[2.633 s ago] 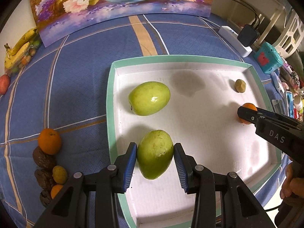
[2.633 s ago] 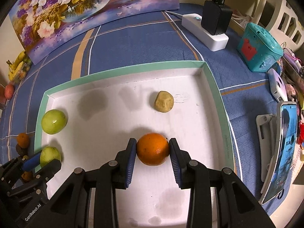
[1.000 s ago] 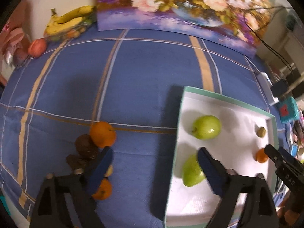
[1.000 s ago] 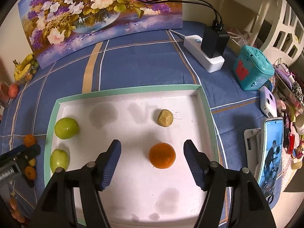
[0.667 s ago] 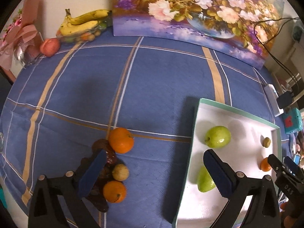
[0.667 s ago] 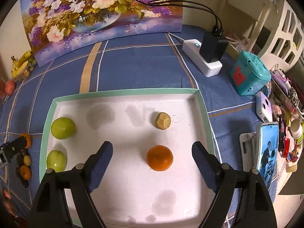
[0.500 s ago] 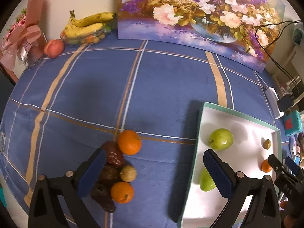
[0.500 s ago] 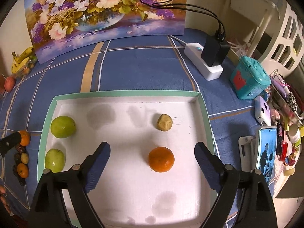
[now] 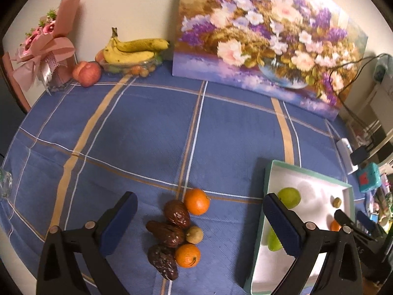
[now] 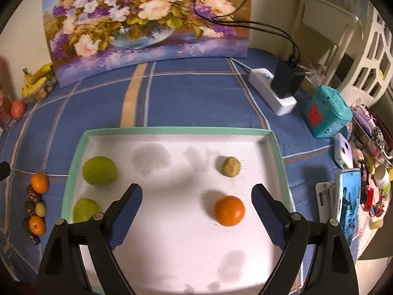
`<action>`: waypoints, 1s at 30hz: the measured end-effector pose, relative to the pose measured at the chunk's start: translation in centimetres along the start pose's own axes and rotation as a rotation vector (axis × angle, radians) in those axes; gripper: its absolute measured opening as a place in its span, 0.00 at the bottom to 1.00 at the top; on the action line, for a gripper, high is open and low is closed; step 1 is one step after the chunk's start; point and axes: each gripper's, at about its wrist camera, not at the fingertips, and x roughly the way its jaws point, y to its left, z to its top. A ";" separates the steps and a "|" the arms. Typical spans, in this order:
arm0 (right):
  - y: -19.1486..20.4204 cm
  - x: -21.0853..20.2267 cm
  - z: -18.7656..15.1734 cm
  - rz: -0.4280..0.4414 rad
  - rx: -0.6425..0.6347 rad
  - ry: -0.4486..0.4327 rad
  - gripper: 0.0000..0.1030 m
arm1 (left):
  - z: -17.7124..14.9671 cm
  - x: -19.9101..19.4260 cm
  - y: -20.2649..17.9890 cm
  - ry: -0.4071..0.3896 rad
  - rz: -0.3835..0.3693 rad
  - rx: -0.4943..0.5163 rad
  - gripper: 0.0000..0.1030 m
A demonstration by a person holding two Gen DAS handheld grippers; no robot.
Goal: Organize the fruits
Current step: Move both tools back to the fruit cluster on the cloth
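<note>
**Four fruits in the tray, a cluster left on the table**

The white tray [image 10: 176, 130] with the green rim holds four pieces: two green fruits at its left side, the farther green fruit [image 10: 99, 170] and the nearer green fruit [image 10: 84, 210], plus a small tan fruit [image 10: 231, 166] and an orange [image 10: 229, 210] toward the right. That part of the sorting looks done.

What remains lies on the blue checked table [image 9: 147, 132], left of the tray: a tight cluster of two oranges [image 9: 197, 201], three dark wrinkled fruits [image 9: 176, 213] and one small tan fruit [image 9: 194, 234], all touching or nearly so.

The left claw [image 9: 200, 223] is spread wide and empty, poised above this cluster, so the next pick is probably from here. The right claw [image 10: 196, 215] is also spread wide and empty, hanging over the tray with the orange between its fingers but untouched.

Bananas [image 9: 132, 50] and a red apple [image 9: 86, 73] sit at the table's far edge; whether they belong to the task I cannot tell.
</note>
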 end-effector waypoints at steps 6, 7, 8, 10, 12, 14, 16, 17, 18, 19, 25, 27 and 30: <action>1.6 -0.6 0.0 -0.007 -0.051 -0.021 0.88 | 0.2 -1.9 1.5 -0.063 -0.019 0.010 1.00; 1.8 -0.7 0.0 -0.002 -0.051 -0.024 0.88 | 0.3 -2.2 1.8 -0.072 -0.020 0.009 1.00; 2.0 -0.8 0.0 0.006 -0.050 -0.029 0.88 | 0.3 -2.4 2.1 -0.080 -0.025 0.005 1.00; 2.2 -1.0 0.1 0.025 -0.043 -0.039 0.88 | 0.4 -2.9 2.9 -0.094 -0.043 -0.006 1.00; 2.7 -1.2 0.2 0.035 -0.043 -0.052 0.88 | 0.6 -3.4 3.8 -0.115 -0.055 -0.014 1.00; 3.2 -1.6 0.4 0.048 -0.045 -0.063 0.88 | 0.6 -3.7 4.6 -0.141 -0.060 -0.008 1.00; 3.9 -1.9 0.7 0.064 -0.047 -0.077 0.88 | 0.7 -3.8 5.3 -0.148 -0.050 -0.005 1.00; 4.3 -2.2 0.8 0.072 -0.047 -0.087 0.88 | 0.7 -3.7 5.8 -0.140 -0.044 -0.008 1.00; 4.6 -2.4 0.9 0.079 -0.049 -0.096 0.88 | 0.7 -3.7 6.2 -0.134 -0.043 -0.012 1.00; 5.1 -2.7 1.1 0.092 -0.052 -0.108 0.88 | 0.8 -3.6 6.7 -0.127 -0.044 -0.016 1.00; 8.3 -4.2 1.7 0.178 -0.068 -0.158 0.88 | 0.8 -3.6 10.3 -0.092 -0.062 -0.067 1.00; 9.7 -4.4 1.8 0.218 -0.078 -0.158 0.88 | 0.9 -3.9 11.5 -0.088 -0.051 -0.087 1.00; 12.0 -4.4 1.7 0.277 -0.103 -0.142 0.88 | 1.0 -4.0 13.0 -0.074 -0.054 -0.122 1.00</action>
